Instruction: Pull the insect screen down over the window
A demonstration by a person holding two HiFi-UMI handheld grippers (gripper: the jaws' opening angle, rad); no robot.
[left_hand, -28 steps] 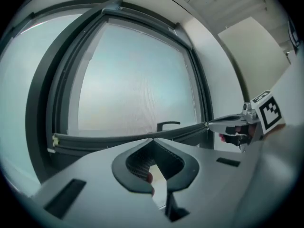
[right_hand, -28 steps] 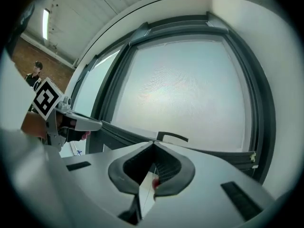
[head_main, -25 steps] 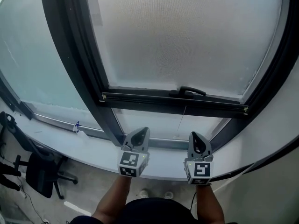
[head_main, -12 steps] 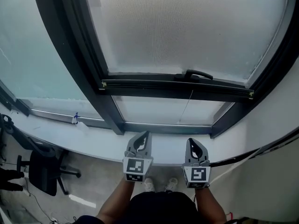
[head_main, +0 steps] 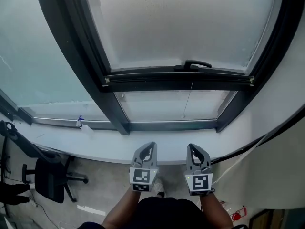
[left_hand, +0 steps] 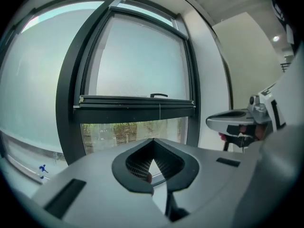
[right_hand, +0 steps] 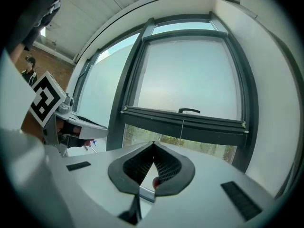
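1. The room is seen from above: a tall window [head_main: 78,56] with a dark frame, a pale sill [head_main: 95,144] along its foot, and grey floor beneath.
2. The insect screen [head_main: 186,23] covers most of the right-hand pane. Its dark bottom bar [head_main: 176,80] lies across the frame and stops short of the sill. A strip of bare glass [head_main: 162,109] shows just under the bar.
3. An office chair [head_main: 47,185] stands on the floor, far to the lower left of the bar.
4. The left hand-held gripper [head_main: 152,147] is well below the bar and apart from it. Its jaws are closed together with nothing between them.
5. The right hand-held gripper [head_main: 192,148] is level with the left one, also well below the bar. It too is closed and empty.
6. A curved black handle [head_main: 196,64] sits on top of the bar, right of its middle.
7. A thin cord [head_main: 188,101] hangs from the bar down across the bare glass.
8. A small blue item [head_main: 80,120] lies to the lower left of the bar.
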